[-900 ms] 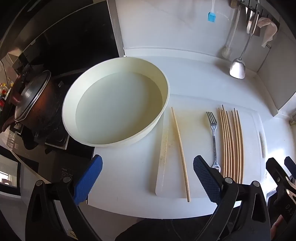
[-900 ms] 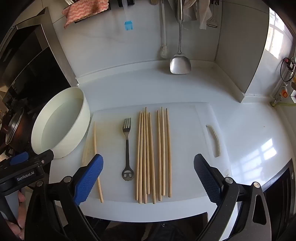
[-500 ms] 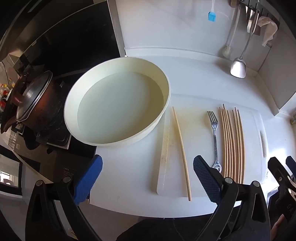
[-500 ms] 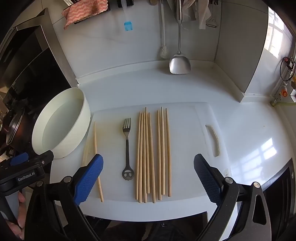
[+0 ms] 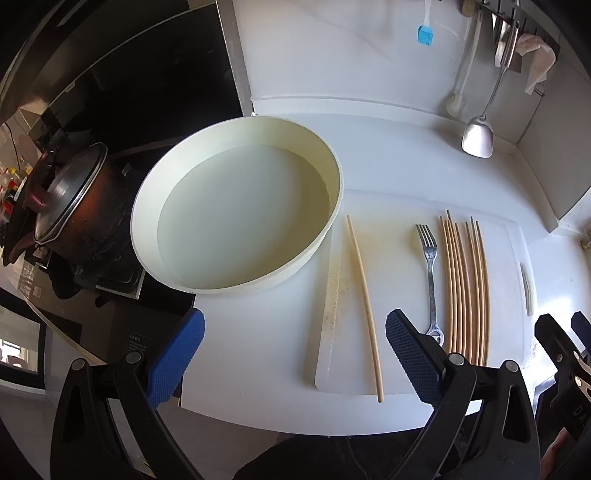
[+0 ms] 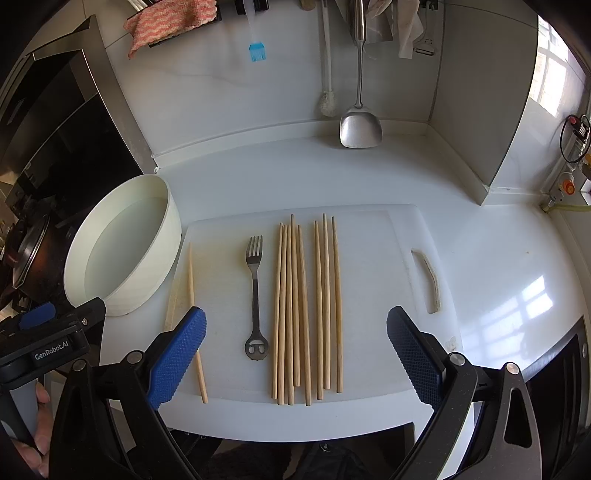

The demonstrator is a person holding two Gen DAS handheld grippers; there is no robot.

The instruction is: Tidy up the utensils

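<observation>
On a white cutting board lie a row of several wooden chopsticks, a metal fork to their left, and one lone chopstick at the board's left edge. A cream round basin of water stands left of the board. My left gripper hovers open over the counter's front edge, between basin and lone chopstick, holding nothing. My right gripper hangs open above the near ends of the fork and chopsticks, also holding nothing.
A dark lidded pot sits on the stove at the left. A steel spatula, a blue brush and a cloth hang on the back wall. The board's handle slot is at its right side.
In the left wrist view the scene has drifted slightly right and down; in the right wrist view almost nothing differs. Both grippers stay open and nothing on the board has moved.
</observation>
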